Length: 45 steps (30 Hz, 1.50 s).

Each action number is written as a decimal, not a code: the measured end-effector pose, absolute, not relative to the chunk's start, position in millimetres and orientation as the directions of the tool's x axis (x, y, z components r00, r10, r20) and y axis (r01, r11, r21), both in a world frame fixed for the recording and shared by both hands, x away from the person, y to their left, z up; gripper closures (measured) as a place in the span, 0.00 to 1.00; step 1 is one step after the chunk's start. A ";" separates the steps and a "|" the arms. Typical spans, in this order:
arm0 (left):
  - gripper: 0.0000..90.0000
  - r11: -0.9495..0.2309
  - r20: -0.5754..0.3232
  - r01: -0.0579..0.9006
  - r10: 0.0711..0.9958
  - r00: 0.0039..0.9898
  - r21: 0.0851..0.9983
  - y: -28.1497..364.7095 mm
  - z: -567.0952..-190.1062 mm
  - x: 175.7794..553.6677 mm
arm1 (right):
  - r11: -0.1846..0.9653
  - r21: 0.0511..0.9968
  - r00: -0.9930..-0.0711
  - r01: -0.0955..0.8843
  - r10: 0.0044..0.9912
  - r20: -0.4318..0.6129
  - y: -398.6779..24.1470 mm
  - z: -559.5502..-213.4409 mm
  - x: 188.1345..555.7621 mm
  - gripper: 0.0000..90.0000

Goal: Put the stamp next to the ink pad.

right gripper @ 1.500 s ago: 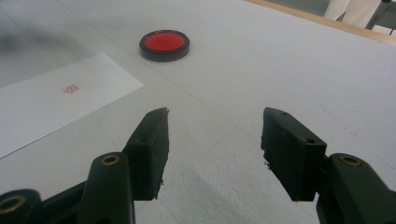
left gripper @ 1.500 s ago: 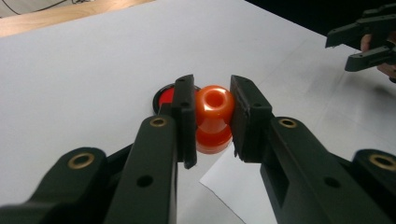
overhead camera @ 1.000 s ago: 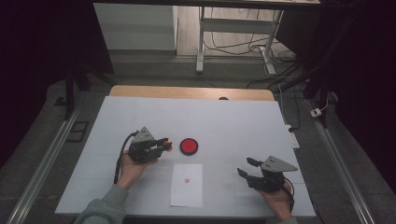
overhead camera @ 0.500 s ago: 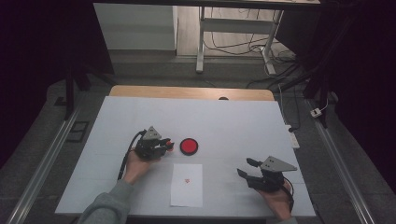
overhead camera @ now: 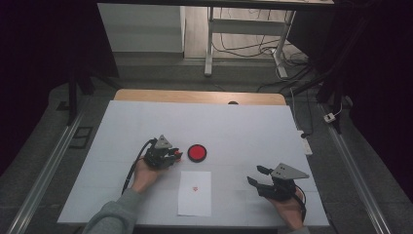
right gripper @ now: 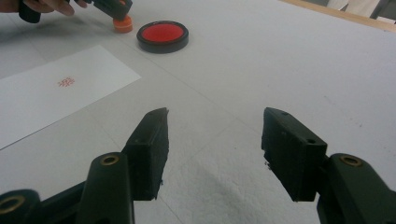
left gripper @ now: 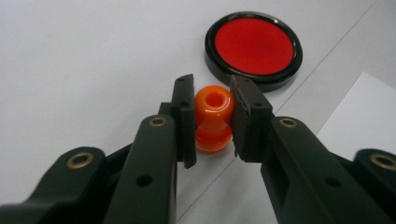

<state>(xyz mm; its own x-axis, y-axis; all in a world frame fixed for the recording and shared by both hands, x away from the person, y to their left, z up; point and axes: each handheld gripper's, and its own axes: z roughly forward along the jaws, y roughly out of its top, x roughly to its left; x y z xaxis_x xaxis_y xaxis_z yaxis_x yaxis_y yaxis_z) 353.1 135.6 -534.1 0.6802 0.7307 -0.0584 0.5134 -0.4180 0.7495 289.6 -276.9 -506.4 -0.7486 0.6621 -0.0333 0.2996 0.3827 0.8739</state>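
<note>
White tabletop [left gripper: 70,56]: glossy orange knobbed stamp [left gripper: 214,119] clamped in left claw [left gripper: 212,116].

A grey sleeve [overhead camera: 114,217] is worn. Each black claw [left gripper: 212,119] is fitted with brass-coloured rivets, a grey triangular plate [overhead camera: 289,171] and a black cable [overhead camera: 134,165].

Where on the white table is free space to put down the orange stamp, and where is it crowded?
The far half of the table, beyond the red ink pad, is bare. So is the stretch between the paper sheet and the right gripper. It is crowded where the left gripper, the orange stamp, the pad and the sheet's far edge meet.
</note>
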 end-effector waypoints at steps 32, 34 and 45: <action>0.31 -0.261 -0.151 0.519 0.768 0.622 0.814 163.8 -503.1 332.4 | 0.366 0.880 -0.761 0.303 0.649 -0.008 -275.9 -506.9 294.6 0.45; 0.31 -0.265 -0.145 0.512 0.766 0.627 0.817 167.2 -499.5 325.7 | 0.367 0.879 -0.761 0.305 0.649 -0.008 -275.5 -507.6 295.7 0.45; 0.28 -0.318 -0.097 0.484 0.749 0.656 0.815 182.9 -490.4 286.4 | 0.385 0.871 -0.755 0.306 0.655 -0.024 -275.8 -507.6 294.5 0.45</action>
